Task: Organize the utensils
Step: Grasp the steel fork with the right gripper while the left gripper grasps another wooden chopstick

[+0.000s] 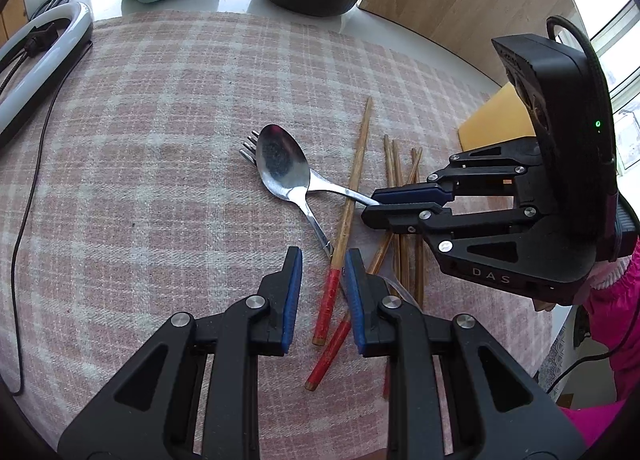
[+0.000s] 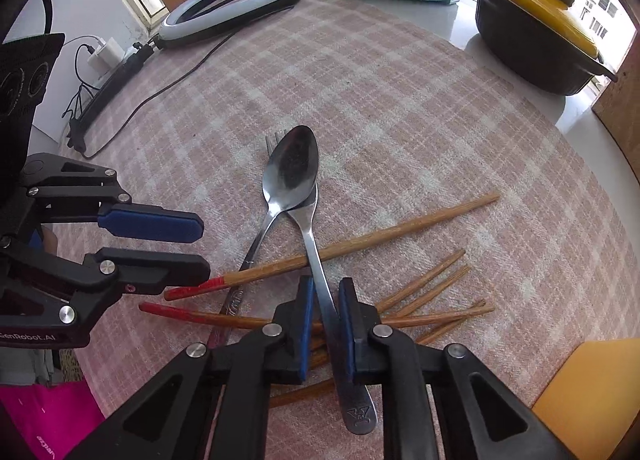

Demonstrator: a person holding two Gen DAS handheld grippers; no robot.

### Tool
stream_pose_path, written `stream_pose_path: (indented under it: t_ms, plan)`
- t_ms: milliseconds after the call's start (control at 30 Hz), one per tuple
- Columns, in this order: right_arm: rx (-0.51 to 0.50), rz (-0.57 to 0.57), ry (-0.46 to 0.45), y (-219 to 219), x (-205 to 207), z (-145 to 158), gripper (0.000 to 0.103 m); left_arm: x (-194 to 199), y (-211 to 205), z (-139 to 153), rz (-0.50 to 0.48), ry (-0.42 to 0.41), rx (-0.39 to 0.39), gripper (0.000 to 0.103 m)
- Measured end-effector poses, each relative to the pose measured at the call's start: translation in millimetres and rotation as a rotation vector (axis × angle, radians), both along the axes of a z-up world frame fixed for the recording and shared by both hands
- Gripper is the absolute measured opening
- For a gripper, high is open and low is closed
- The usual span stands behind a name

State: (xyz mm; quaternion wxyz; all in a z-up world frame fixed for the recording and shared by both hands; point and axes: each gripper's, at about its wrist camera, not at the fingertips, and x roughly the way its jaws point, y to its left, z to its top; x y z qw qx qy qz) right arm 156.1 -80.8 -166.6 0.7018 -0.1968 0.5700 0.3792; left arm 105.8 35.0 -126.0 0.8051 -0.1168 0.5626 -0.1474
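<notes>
Right hand-held gripper [image 2: 325, 324] clamped on spoon [image 2: 294, 172] handle; left hand-held gripper [image 1: 320, 292] parted, empty, over red-tipped chopstick [image 1: 344, 240].

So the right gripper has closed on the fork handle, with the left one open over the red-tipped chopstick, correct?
Not quite. In the right wrist view the right gripper is shut on the spoon handle, not the fork. The left gripper is open over the red-tipped chopstick.
</notes>
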Motion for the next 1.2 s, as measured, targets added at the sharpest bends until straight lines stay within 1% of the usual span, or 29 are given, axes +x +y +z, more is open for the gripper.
stream_pose_path:
  t_ms: [67,233,333,467,567,667,733,800,833,867,1200]
  plan:
    - [0.014,-0.022,0.010,-5,0,0,0.006,5,-5,-2,-0.011,0.004,0.010,0.021]
    - [0.035,-0.067,0.019,-11,0,1,0.005,15,-22,-2,-0.068,-0.007,0.032,0.021]
    - [0.040,-0.086,0.017,-15,1,2,0.005,20,-34,-3,-0.105,-0.017,0.081,0.021]
    - [0.036,-0.125,0.011,-23,4,3,0.005,29,-41,-8,-0.124,-0.009,0.117,0.021]
    - [0.041,-0.155,0.013,-29,7,3,0.005,38,-47,-14,-0.132,0.000,0.120,0.021]
    - [0.039,-0.172,0.011,-33,9,1,0.005,44,-51,-17,-0.160,0.015,0.104,0.021]
    - [0.036,-0.181,0.009,-34,10,1,0.005,48,-54,-23,-0.163,0.027,0.113,0.021]
    - [0.035,-0.193,0.008,-36,10,1,0.005,50,-56,-22,-0.169,0.018,0.124,0.021]
    - [0.035,-0.198,0.010,-37,11,0,0.005,51,-56,-22,-0.168,0.018,0.126,0.013]
    - [0.035,-0.198,0.012,-37,11,0,0.005,52,-56,-22,-0.162,0.024,0.126,0.007]
    - [0.027,-0.199,0.012,-32,13,-2,0.005,44,-41,-19,-0.104,0.027,0.099,0.007]
